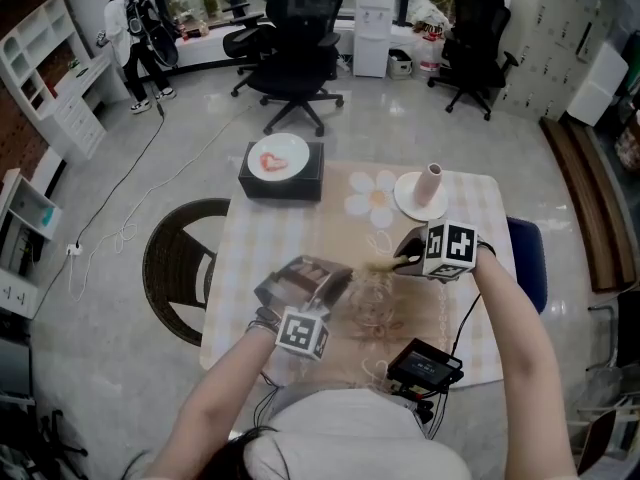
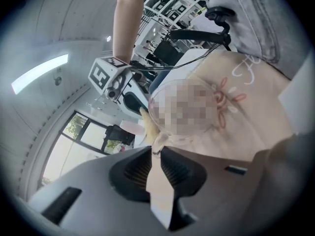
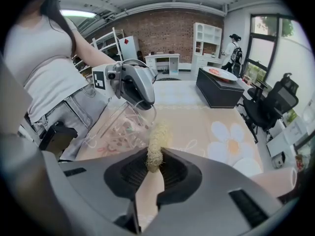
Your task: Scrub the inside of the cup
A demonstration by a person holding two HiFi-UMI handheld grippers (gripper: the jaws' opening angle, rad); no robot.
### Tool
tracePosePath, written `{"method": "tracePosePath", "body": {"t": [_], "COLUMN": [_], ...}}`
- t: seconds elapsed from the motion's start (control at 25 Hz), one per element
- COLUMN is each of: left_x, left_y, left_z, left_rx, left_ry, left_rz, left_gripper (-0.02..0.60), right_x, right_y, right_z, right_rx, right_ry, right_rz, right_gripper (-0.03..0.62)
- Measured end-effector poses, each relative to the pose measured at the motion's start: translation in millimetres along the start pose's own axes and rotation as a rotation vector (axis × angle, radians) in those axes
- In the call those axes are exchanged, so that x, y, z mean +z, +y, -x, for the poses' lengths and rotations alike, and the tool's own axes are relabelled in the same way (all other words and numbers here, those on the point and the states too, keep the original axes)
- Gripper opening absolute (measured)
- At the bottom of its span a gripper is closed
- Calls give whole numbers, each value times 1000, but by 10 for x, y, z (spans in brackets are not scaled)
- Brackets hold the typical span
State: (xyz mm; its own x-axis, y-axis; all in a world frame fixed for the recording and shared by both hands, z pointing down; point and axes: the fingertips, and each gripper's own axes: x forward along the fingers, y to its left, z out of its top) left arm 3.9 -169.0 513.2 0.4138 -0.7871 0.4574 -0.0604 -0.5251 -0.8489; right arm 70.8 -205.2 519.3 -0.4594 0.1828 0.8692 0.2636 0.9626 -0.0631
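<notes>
The left gripper (image 2: 158, 150) clamps the clear cup's (image 3: 123, 124) rim. The right gripper (image 3: 155, 165) pinches a fibrous scrubber (image 3: 156, 142), whose tip is just beside the cup's mouth.

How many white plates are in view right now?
2. One plate sits on the black box at far left; the other lies at far right, under an upright pink tube. Others may be hidden.

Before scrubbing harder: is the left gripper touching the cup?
Touching. In the left gripper view the left gripper pinches the cup by its rim.
</notes>
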Motion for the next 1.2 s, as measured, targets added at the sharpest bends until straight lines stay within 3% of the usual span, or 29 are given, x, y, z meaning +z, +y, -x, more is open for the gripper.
{"method": "tracePosePath", "body": {"t": [0.56,1.2], "left_x": [-239,-560], "left_y": [-84,-323], "left_z": [-65,-135], "left_rx": [-29,-136], "left_ry": [85,214], "left_rz": [213,423], "left_gripper": [55,55], "right_x": [-246,-314], "right_y": [137,361], "right_z": [-15,-163], "right_rx": [-18,-17], "right_ry": [-275,-275], "right_rz": [-444,-491], "right_gripper": [60,60]}}
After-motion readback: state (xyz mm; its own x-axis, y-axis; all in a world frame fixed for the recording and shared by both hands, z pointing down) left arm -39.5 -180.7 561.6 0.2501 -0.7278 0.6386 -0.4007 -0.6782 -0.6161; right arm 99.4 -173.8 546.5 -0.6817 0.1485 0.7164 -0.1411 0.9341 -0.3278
